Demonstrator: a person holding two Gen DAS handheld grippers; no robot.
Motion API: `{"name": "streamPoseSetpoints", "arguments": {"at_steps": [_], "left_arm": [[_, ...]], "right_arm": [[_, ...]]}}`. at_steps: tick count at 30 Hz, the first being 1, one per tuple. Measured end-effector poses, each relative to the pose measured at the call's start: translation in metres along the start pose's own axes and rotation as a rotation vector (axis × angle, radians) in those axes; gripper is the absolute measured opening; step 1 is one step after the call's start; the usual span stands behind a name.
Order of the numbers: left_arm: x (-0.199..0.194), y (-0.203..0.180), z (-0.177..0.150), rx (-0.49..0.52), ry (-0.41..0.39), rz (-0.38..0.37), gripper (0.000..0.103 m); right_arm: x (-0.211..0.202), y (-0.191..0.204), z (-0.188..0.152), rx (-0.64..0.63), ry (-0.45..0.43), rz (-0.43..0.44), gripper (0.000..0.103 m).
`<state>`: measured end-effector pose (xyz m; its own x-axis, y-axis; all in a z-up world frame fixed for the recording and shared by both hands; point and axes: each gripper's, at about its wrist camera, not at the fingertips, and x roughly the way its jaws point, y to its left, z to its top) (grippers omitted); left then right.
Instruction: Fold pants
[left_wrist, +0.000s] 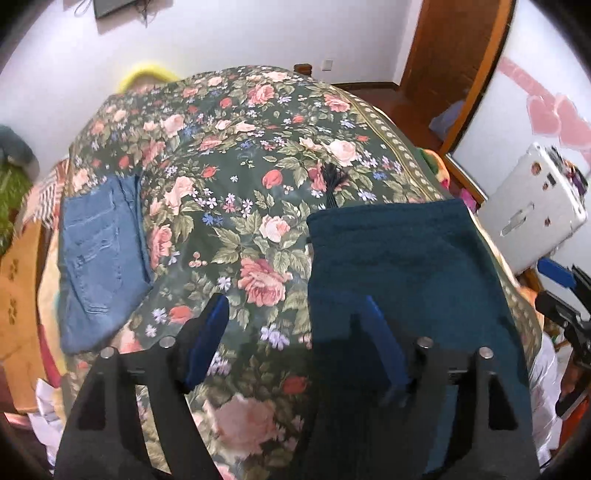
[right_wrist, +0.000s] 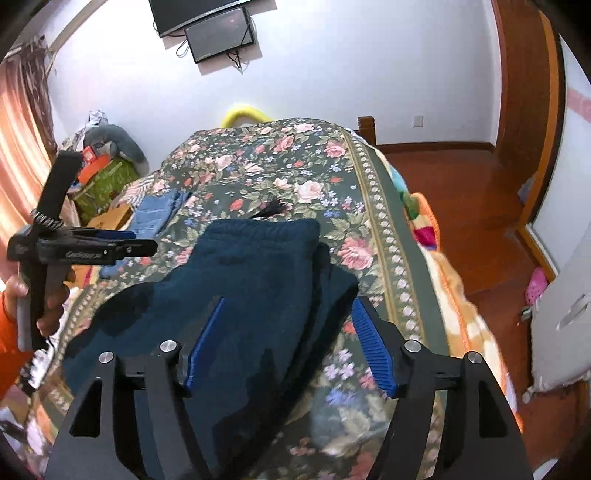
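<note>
Dark teal pants (left_wrist: 399, 266) lie folded on the floral bedspread (left_wrist: 236, 192), also in the right wrist view (right_wrist: 251, 280). A black drawstring tassel (right_wrist: 273, 208) pokes out beyond the waistband. My left gripper (left_wrist: 295, 306) is open and empty above the pants' left edge; it also shows in the right wrist view (right_wrist: 122, 243), held in a hand at the left. My right gripper (right_wrist: 290, 306) is open and empty above the pants' right side.
Folded blue jeans (left_wrist: 99, 258) lie on the bed's left side, also in the right wrist view (right_wrist: 155, 212). A white case (left_wrist: 532, 218) stands right of the bed. Wooden floor (right_wrist: 461, 192) and a door lie to the right. Boxes and a grey plush toy (right_wrist: 114, 146) sit at the left.
</note>
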<state>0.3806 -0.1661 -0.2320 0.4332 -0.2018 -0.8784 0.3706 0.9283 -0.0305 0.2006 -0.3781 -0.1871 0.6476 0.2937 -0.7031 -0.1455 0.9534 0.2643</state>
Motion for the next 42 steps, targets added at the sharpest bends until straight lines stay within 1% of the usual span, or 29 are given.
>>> {"name": "streamPoseSetpoints", "arguments": {"at_steps": [1, 3, 5, 7, 10, 12, 14, 17, 20, 23, 25, 28, 32, 33, 34, 35, 36, 38, 39, 41, 42], "left_arm": [[0.000, -0.002, -0.003, 0.002, 0.023, -0.005, 0.078], [0.006, -0.004, -0.011, -0.012, 0.077, -0.045, 0.078], [0.015, -0.005, -0.019, -0.013, 0.117, -0.058, 0.078], [0.025, -0.006, -0.024, -0.012, 0.142, -0.060, 0.078], [0.038, -0.006, -0.031, -0.049, 0.191, -0.102, 0.078], [0.043, -0.006, -0.031, -0.070, 0.208, -0.122, 0.078], [0.048, -0.004, -0.028, -0.080, 0.222, -0.145, 0.078], [0.060, -0.002, -0.025, -0.108, 0.249, -0.185, 0.079], [0.073, 0.003, -0.020, -0.147, 0.288, -0.239, 0.079], [0.086, 0.008, -0.016, -0.190, 0.330, -0.301, 0.079], [0.096, 0.009, -0.013, -0.211, 0.355, -0.344, 0.079], [0.105, 0.008, -0.006, -0.195, 0.369, -0.388, 0.079], [0.116, 0.008, 0.000, -0.228, 0.388, -0.444, 0.079], [0.118, 0.007, 0.001, -0.232, 0.389, -0.455, 0.078], [0.119, 0.007, 0.002, -0.241, 0.390, -0.472, 0.074], [0.120, 0.007, 0.002, -0.250, 0.392, -0.493, 0.069], [0.120, 0.006, 0.002, -0.262, 0.399, -0.525, 0.060], [0.118, 0.004, 0.002, -0.255, 0.384, -0.515, 0.058], [0.114, 0.001, 0.002, -0.230, 0.369, -0.502, 0.056], [0.107, -0.004, 0.002, -0.200, 0.350, -0.478, 0.050], [0.103, -0.006, 0.003, -0.186, 0.339, -0.465, 0.047]], "right_arm": [[0.001, 0.001, -0.003, 0.013, 0.004, 0.011, 0.072], [0.006, 0.003, -0.008, 0.030, 0.022, 0.026, 0.072], [0.013, 0.005, -0.016, 0.046, 0.049, 0.038, 0.072], [0.024, 0.003, -0.025, 0.086, 0.085, 0.058, 0.072], [0.038, -0.001, -0.035, 0.139, 0.143, 0.081, 0.072], [0.048, -0.005, -0.043, 0.162, 0.179, 0.089, 0.072], [0.054, -0.008, -0.048, 0.188, 0.194, 0.107, 0.072], [0.061, -0.015, -0.049, 0.234, 0.206, 0.150, 0.075], [0.070, -0.019, -0.048, 0.265, 0.230, 0.202, 0.076], [0.077, -0.021, -0.045, 0.272, 0.237, 0.229, 0.081], [0.080, -0.021, -0.043, 0.273, 0.239, 0.247, 0.081], [0.088, -0.020, -0.039, 0.284, 0.244, 0.274, 0.081], [0.098, -0.019, -0.031, 0.292, 0.234, 0.302, 0.080], [0.100, -0.019, -0.029, 0.295, 0.232, 0.304, 0.079], [0.102, -0.019, -0.027, 0.296, 0.231, 0.306, 0.079], [0.103, -0.018, -0.025, 0.292, 0.230, 0.301, 0.075], [0.103, -0.018, -0.024, 0.288, 0.227, 0.297, 0.073], [0.099, -0.016, -0.021, 0.278, 0.220, 0.296, 0.059], [0.097, -0.016, -0.020, 0.271, 0.217, 0.292, 0.057], [0.088, -0.015, -0.018, 0.245, 0.192, 0.287, 0.041], [0.083, -0.016, -0.017, 0.237, 0.183, 0.288, 0.038]]}}
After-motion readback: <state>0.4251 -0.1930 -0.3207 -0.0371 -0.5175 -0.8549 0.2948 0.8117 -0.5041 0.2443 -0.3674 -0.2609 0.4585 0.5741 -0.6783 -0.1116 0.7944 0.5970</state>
